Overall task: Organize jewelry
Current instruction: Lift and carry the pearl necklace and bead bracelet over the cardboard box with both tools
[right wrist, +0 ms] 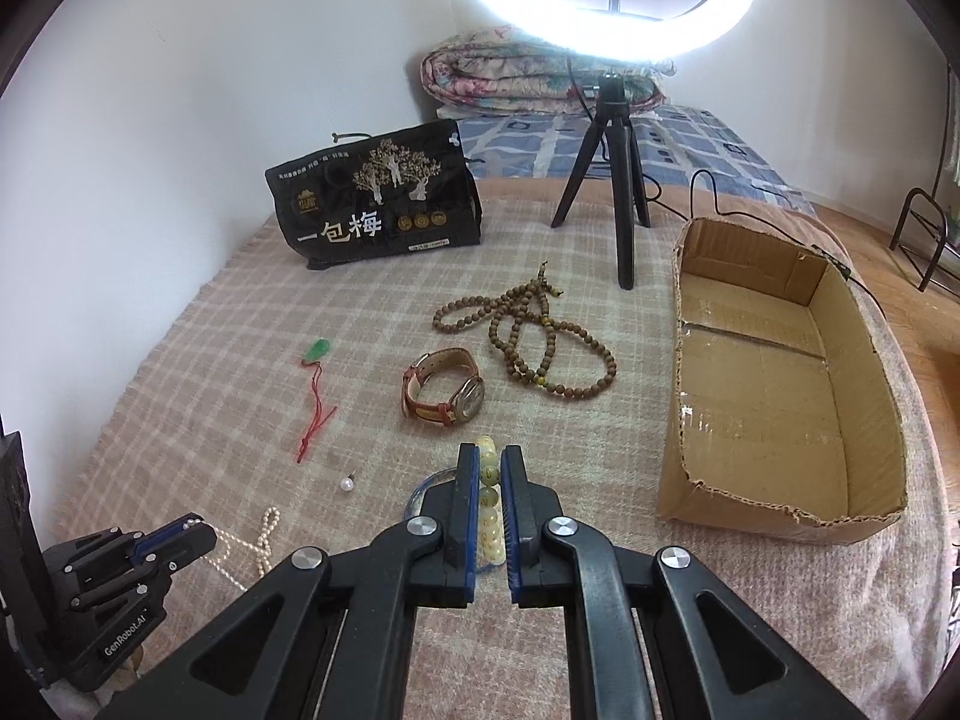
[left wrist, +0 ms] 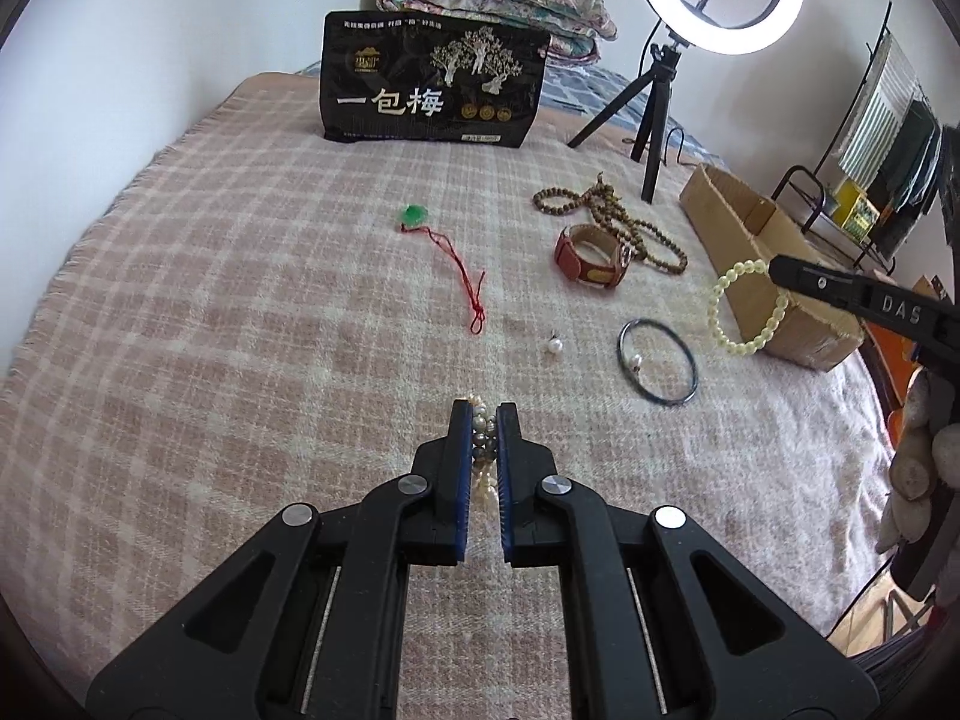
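My left gripper (left wrist: 483,414) is shut on a pearl necklace (left wrist: 482,427) low over the plaid blanket; its loose strand shows in the right wrist view (right wrist: 252,546). My right gripper (right wrist: 489,455) is shut on a pale yellow bead bracelet (right wrist: 489,480), which hangs in the air beside the cardboard box (left wrist: 750,228) in the left wrist view (left wrist: 747,306). On the blanket lie a green pendant on red cord (left wrist: 414,216), a watch with a red strap (right wrist: 444,387), brown prayer beads (right wrist: 528,330), a dark bangle (left wrist: 659,360) and two loose pearls (left wrist: 553,345).
The open cardboard box (right wrist: 774,384) sits at the right edge of the bed. A black snack bag (right wrist: 378,204) stands at the back. A ring light on a tripod (right wrist: 612,180) stands behind the beads. A folded quilt (right wrist: 528,78) lies against the wall.
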